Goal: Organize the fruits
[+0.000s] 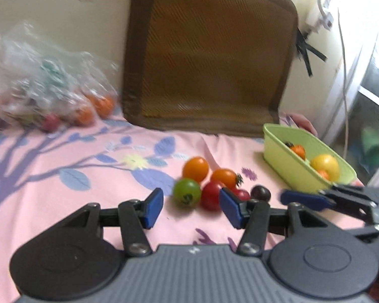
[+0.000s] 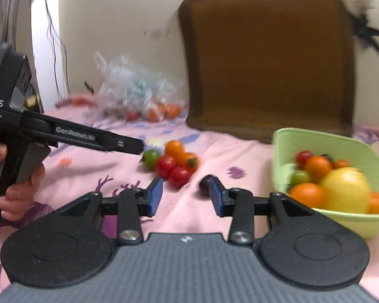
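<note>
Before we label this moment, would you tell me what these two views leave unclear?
- Plastic bag: contents blurred in both views; only a few orange and red fruits show through.
- Green basket: in the left wrist view its near wall hides most fruit, and the right gripper overlaps its front corner.
- Dark fruit: in the right wrist view, partly behind one blue pad.

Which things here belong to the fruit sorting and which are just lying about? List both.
Belongs to the job:
- loose tomatoes on the cloth
- dark tomato
- green basket with fruit inside
- plastic bag with more fruit
- left tongs and right tongs, both open

Lying about:
- brown cushion
- floral pink cloth
- cable
</note>
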